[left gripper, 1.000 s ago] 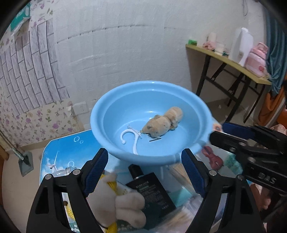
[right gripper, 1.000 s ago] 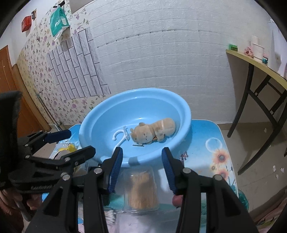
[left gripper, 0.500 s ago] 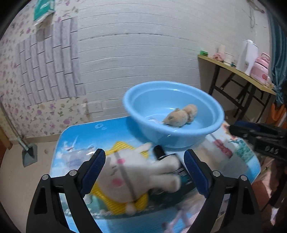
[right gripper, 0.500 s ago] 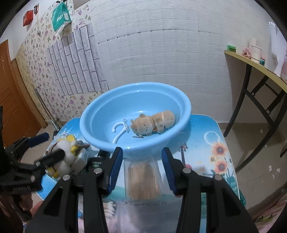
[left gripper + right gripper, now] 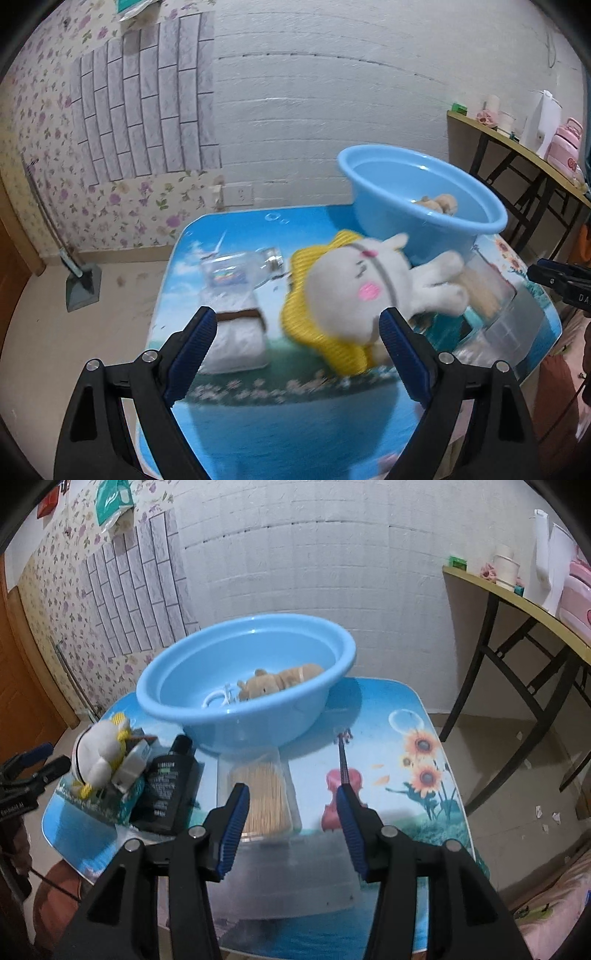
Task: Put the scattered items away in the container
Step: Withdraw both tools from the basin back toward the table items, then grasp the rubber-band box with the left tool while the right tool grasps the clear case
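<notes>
A blue basin sits at the back of a picture-printed worktop, holding a brown plush toy. The left hand-held gripper has jaws wide apart, empty, near a white plush rabbit. The right hand-held gripper is opening, empty, above a clear box of toothpicks beside a black bottle

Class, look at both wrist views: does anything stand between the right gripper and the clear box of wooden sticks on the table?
Nothing visible does. The right gripper, jaws opening, points straight at the clear box of wooden sticks, which lies just ahead. The black bottle sits to its left, clear of the path.
</notes>
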A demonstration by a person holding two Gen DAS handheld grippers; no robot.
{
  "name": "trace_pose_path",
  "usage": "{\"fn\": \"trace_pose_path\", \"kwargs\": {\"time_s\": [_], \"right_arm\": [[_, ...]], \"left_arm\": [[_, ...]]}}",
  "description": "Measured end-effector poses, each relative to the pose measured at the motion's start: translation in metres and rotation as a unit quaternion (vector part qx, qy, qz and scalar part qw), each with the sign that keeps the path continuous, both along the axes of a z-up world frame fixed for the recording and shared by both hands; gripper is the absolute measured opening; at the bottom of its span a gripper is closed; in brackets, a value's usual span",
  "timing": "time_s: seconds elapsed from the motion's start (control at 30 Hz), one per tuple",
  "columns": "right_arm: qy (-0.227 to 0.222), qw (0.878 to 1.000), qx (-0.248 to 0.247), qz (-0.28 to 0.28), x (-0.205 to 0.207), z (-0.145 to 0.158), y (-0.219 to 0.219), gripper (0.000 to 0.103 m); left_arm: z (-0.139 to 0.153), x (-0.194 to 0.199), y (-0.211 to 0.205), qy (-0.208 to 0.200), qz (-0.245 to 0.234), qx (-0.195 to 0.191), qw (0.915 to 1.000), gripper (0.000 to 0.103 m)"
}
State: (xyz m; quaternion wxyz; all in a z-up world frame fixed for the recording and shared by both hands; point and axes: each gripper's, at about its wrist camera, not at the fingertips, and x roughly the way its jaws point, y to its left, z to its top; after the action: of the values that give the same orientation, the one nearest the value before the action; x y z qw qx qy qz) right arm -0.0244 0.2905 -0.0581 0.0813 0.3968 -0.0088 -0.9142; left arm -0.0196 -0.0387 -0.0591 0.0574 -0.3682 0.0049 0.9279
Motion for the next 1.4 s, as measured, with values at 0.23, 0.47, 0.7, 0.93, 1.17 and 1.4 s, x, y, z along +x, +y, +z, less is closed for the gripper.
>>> {"fn": "trace_pose_path", "kwargs": {"time_s": [0.23,0.47,0.7,0.93,1.17,1.4], "right_arm": [[-0.018,1.0,0.003,0.004,0.009,-0.01,0.0,0.05],[-0.047,0.999,-0.009,-0.014,0.021,-0.025,0.012,0.077],[-0.062,0.997,-0.02,-0.034,0.033,-0.035,0.028,0.083],[-0.057,0.998,-0.018,0.0,0.042,-0.032,0.01,0.103],[-0.06,0.998,0.007,-0.005,0.046,-0.037,-0.009,0.103],[-0.053,0.998,0.039,-0.001,0.045,-0.04,-0.035,0.103]], "left_arm": [[-0.01,0.014,-0.035,-0.014,0.036,-0.01,0.9992,0.09],[-0.025,0.014,-0.056,-0.034,0.061,-0.003,0.9975,0.09],[-0.035,0.007,-0.051,-0.042,0.057,0.002,0.9975,0.09],[-0.046,-0.008,-0.05,-0.053,0.076,-0.001,0.9957,0.09],[-0.052,-0.031,-0.042,-0.058,0.063,-0.025,0.996,0.09],[-0.056,-0.033,-0.039,-0.064,0.045,-0.023,0.9967,0.057]]}}
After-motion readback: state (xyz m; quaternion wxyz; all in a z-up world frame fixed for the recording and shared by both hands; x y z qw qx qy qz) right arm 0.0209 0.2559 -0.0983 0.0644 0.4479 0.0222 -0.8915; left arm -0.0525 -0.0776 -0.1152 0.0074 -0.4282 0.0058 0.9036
